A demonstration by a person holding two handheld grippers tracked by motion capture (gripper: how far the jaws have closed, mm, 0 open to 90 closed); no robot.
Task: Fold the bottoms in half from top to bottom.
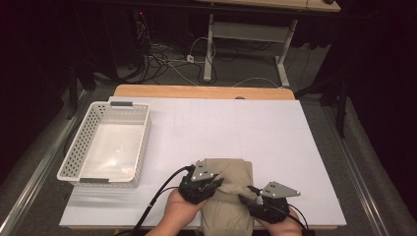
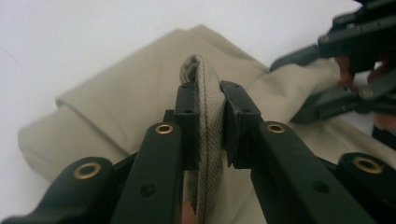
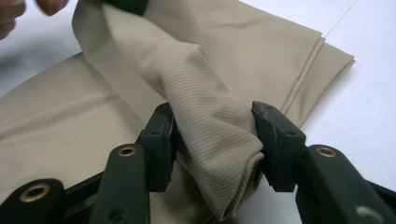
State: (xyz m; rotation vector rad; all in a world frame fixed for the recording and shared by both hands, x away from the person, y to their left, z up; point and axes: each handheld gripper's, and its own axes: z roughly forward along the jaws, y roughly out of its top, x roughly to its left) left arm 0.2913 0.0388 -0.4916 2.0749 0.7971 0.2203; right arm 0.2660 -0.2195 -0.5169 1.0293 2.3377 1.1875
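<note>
While its two black pads pinch a raised ridge of beige cloth, the left gripper (image 2: 209, 123) stands narrow, clamped on that fold, as its own view shows; in the high view the left gripper (image 1: 199, 184) sits at the near left edge of the folded beige garment (image 1: 228, 194), carried by a hand (image 1: 177, 211) entering from the bottom edge, a black cable trailing off to the left. Right gripper (image 3: 212, 140): jaws moderately apart, a bunched roll of the same cloth lying between them, both pads against its sides; no earlier picture is on hand and how firmly they press cannot be told. In the high view the right gripper (image 1: 263, 201) rests at the near right edge of the garment, grey three-cornered plate on top. Garment: beige ribbed fabric, folded into a long stack, lying on the near middle of the tabletop (image 1: 275, 132), one end at the near edge between the two grippers. Tabletop: white sheet over a wooden board. White perforated basket (image 1: 81, 147): on the left part of the tabletop, well apart from the garment.
</note>
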